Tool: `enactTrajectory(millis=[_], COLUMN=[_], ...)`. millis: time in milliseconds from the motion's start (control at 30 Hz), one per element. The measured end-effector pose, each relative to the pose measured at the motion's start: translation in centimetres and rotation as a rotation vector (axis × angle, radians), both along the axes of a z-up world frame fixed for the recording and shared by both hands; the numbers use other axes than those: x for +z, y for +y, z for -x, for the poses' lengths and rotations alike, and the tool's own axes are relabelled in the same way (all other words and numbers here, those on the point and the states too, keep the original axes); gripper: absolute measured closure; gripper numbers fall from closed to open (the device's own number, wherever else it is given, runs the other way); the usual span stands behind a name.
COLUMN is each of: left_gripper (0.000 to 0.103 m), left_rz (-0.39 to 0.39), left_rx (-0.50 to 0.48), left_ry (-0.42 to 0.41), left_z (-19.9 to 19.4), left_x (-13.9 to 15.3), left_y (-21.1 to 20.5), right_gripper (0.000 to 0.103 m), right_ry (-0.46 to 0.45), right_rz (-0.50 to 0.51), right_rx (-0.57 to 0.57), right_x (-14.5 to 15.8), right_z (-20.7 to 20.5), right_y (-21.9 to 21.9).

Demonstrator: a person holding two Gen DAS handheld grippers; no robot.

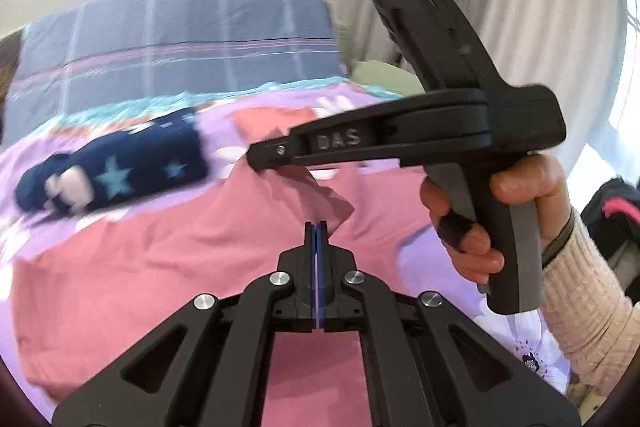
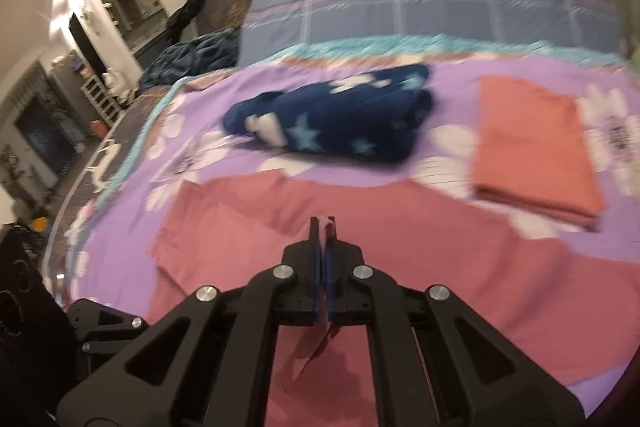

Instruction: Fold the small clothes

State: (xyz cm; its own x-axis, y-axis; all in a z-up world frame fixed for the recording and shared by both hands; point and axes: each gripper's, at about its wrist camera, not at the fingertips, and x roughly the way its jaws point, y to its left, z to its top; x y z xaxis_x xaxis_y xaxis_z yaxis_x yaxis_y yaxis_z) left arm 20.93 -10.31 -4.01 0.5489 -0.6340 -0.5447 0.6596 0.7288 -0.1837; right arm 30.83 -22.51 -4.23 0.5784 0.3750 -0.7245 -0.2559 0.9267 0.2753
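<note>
Lying spread on the bed (image 2: 440,87), the pink garment (image 2: 420,239) is the landmark for everything else. The left gripper (image 1: 317,227) is closed on a raised fold of the pink garment, near its middle. The right gripper (image 2: 324,223) is also closed, with a piece of the same pink cloth pinched between its fingers; in the left wrist view it (image 1: 260,157) pulls a corner of the cloth upward, and the right hand (image 1: 500,211) holds its handle. Behind the pink garment, a navy garment with stars (image 2: 340,119) lies rolled on the purple flowered bedcover (image 2: 248,163). Behind the pink garment and to the right, a folded orange cloth (image 2: 532,151) rests flat. Both views are blurred.
</note>
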Motion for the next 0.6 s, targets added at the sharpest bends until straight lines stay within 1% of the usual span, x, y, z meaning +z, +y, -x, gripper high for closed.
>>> enactTrajectory(millis=[33,67,100,133,167,200,233,267,300,367,400,433,467,500,567,600], left_gripper=[0.103,0.103,0.103,0.101,0.088,0.067,0.061,0.051,0.047,0.043,0.04,0.038,0.037,0.037,0.037,0.037], left_rz=[-0.013,-0.023,-0.034,-0.064,-0.101,-0.146,-0.162,-0.162,-0.162,-0.174,-0.168,-0.162,-0.162,-0.157,-0.123,-0.095], left_rx=[-0.01,-0.023,-0.029,-0.026,-0.011,0.02,0.051,0.083,0.124,0.226,0.288,0.374,0.42,0.497,0.588,0.642], left_ry=[0.004,0.023,0.036,0.045,0.049,0.056,0.052,0.043,0.03,0.008,0.0,-0.009,-0.009,0.001,0.031,0.055], left_z=[0.0,-0.9,-1.2,-1.6,-1.9,-2.2,-2.1,-2.0,-1.8,-1.4,-1.2,-0.7,0.0,0.4,1.4,1.4], left_x=[-0.5,-1.2,-1.9,-2.8,-3.6,-4.5,-5.0,-5.1,-5.2,-5.1,-5.0,-5.0,-4.9,-5.0,-5.1,-5.5], left_y=[-1.2,-2.3,-3.0,-3.6,-4.1,-3.9,-3.3,-2.0,-0.2,3.7,6.2,9.5,11.1,14.0,18.3,20.9], right_gripper=[0.101,0.101,0.1,0.097,0.091,0.071,0.061,0.062,0.062,0.062,0.062,0.062,0.062,0.062,0.062,0.062], right_ry=[-0.002,0.008,0.037,0.058,0.074,0.091,0.107,0.112,0.114,0.126,0.122,0.113,0.103,0.096,0.08,0.065], right_rz=[0.013,0.025,0.037,0.043,0.057,0.102,0.145,0.172,0.168,0.132,0.13,0.134,0.144,0.15,0.153,0.154], right_rx=[-0.018,-0.037,-0.061,-0.072,-0.083,-0.11,-0.14,-0.167,-0.17,-0.15,-0.144,-0.132,-0.12,-0.115,-0.1,-0.075], right_x=[-0.3,-0.9,-2.3,-3.4,-4.6,-6.3,-7.4,-8.1,-8.8,-9.3,-9.4,-9.3,-9.1,-8.9,-8.0,-7.4], right_z=[0.1,0.0,-0.4,-0.8,-1.1,-1.4,-1.4,-1.3,-0.9,0.0,0.3,0.6,0.9,1.1,1.4,1.1], right_y=[-0.8,-1.6,-2.7,-3.3,-3.9,-4.5,-4.9,-5.3,-5.8,-6.3,-6.2,-5.9,-5.5,-5.2,-4.0,-2.6])
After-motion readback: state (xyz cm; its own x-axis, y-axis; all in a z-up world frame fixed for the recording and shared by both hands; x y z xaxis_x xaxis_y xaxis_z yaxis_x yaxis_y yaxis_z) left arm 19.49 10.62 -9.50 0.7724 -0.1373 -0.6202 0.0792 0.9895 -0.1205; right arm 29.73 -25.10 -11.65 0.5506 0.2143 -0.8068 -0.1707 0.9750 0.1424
